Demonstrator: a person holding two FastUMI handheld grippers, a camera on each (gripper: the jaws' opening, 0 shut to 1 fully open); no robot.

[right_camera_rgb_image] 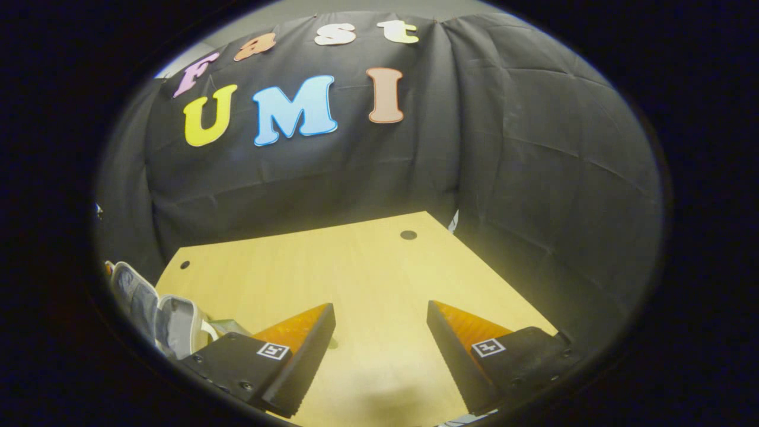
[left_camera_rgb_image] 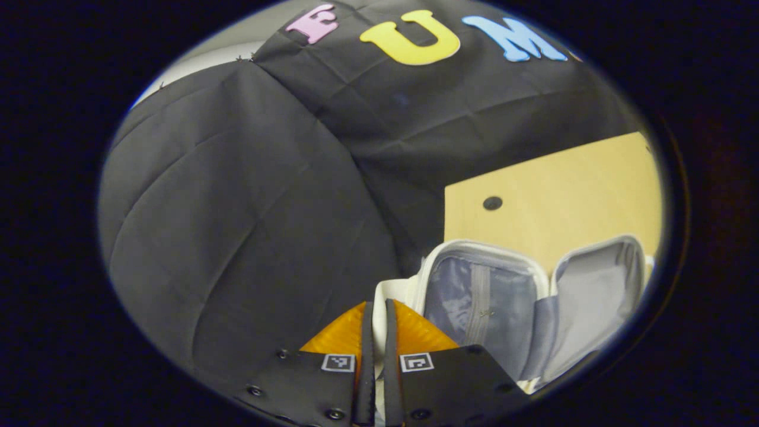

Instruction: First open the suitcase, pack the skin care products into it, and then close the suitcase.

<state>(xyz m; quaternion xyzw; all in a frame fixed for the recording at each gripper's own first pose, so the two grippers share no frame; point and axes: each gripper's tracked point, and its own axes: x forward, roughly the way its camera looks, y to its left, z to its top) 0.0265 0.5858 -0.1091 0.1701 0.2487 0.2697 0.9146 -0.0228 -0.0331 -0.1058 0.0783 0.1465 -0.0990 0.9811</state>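
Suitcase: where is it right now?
The suitcase lies open on the wooden table at lower right of the left gripper view, beside the left gripper; at the right gripper view's lower-left edge.

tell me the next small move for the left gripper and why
Probably carry the white item right and lower it into the open suitcase: the left gripper is shut on it beside the case's edge, and the lined compartment looks empty.
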